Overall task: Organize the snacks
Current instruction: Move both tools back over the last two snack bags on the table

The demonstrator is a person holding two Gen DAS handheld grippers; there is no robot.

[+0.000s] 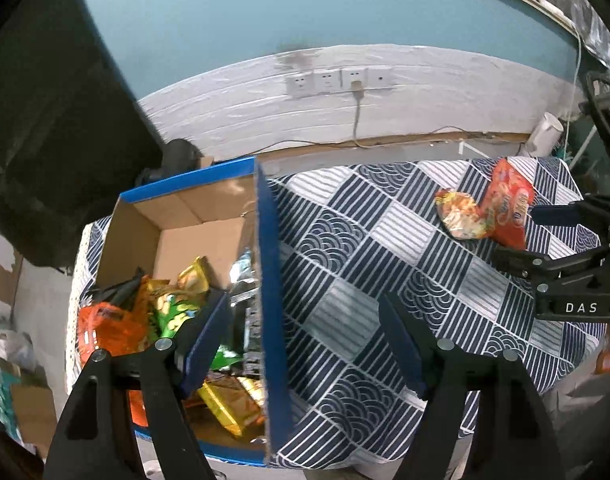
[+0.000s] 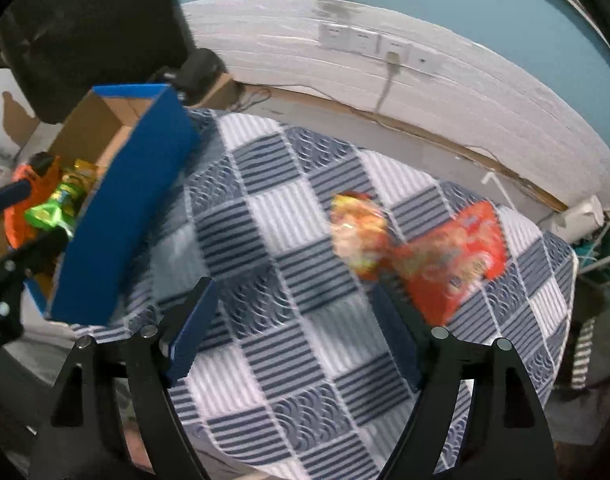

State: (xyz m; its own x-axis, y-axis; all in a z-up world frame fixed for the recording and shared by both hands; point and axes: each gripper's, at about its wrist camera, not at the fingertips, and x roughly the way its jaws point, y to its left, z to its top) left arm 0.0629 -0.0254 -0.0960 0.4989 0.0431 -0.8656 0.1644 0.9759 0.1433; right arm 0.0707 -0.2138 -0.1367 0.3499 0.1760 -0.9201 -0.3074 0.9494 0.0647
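A blue cardboard box (image 1: 271,264) stands at the left end of the table, holding several snack packets, among them a green one (image 1: 173,312) and an orange one (image 1: 105,328). My left gripper (image 1: 303,300) is open and empty, its fingers astride the box's right wall. On the checked tablecloth (image 2: 289,216) lie a red packet (image 2: 457,256) and a yellow-orange packet (image 2: 357,232), touching each other. My right gripper (image 2: 293,288) hangs open and empty above the cloth, just short of the red packet. In the left wrist view the right gripper (image 1: 521,236) sits beside the red packet (image 1: 509,208).
A white wall with sockets (image 1: 339,80) and a plugged-in cable runs behind the table. A large dark object (image 1: 53,120) looms at the back left, behind the box. A white cylinder (image 1: 547,132) stands past the table's far right corner. The table edge curves close at the front.
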